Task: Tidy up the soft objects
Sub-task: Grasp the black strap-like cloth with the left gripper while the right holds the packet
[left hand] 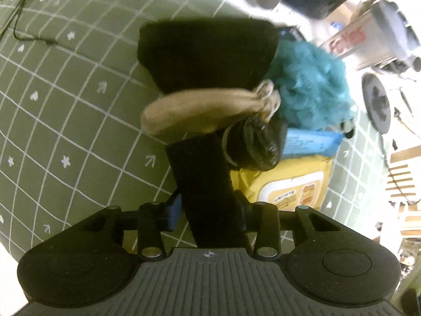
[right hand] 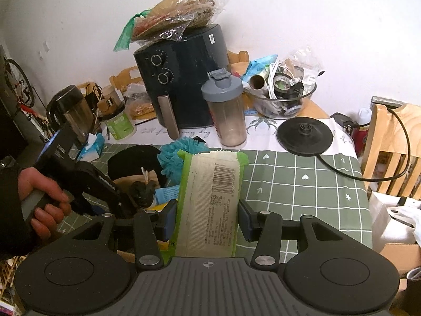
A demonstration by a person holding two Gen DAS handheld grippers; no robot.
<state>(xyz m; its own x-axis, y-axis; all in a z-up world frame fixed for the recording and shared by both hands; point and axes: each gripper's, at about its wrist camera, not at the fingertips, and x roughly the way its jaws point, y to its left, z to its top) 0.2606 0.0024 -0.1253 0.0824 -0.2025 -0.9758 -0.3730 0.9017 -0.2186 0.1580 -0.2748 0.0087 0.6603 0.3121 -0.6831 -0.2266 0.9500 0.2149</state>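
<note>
In the left wrist view my left gripper (left hand: 208, 206) points down at the green checked tablecloth (left hand: 79, 121), and its pads press on a black cloth strip (left hand: 202, 179). Beyond it lie a beige fabric pouch (left hand: 194, 110), a wide black fabric piece (left hand: 208, 52), a teal fluffy item (left hand: 310, 87), a black plastic roll (left hand: 259, 144), and a blue pack (left hand: 310, 139) on a yellow pack (left hand: 286, 184). My right gripper (right hand: 208, 212) is shut on a long green-edged pack (right hand: 210, 197) with a barcode, held above the table. A hand (right hand: 44, 200) holds the left gripper (right hand: 79, 179) at the left.
At the back stand a dark air fryer (right hand: 184, 84), a grey-lidded shaker bottle (right hand: 226, 110), a glass bowl (right hand: 307, 96) of odds and ends and a black kettle base (right hand: 304, 137) with its cable. A wooden chair (right hand: 389, 152) is at the right, a tissue pack (right hand: 90, 147) at the left.
</note>
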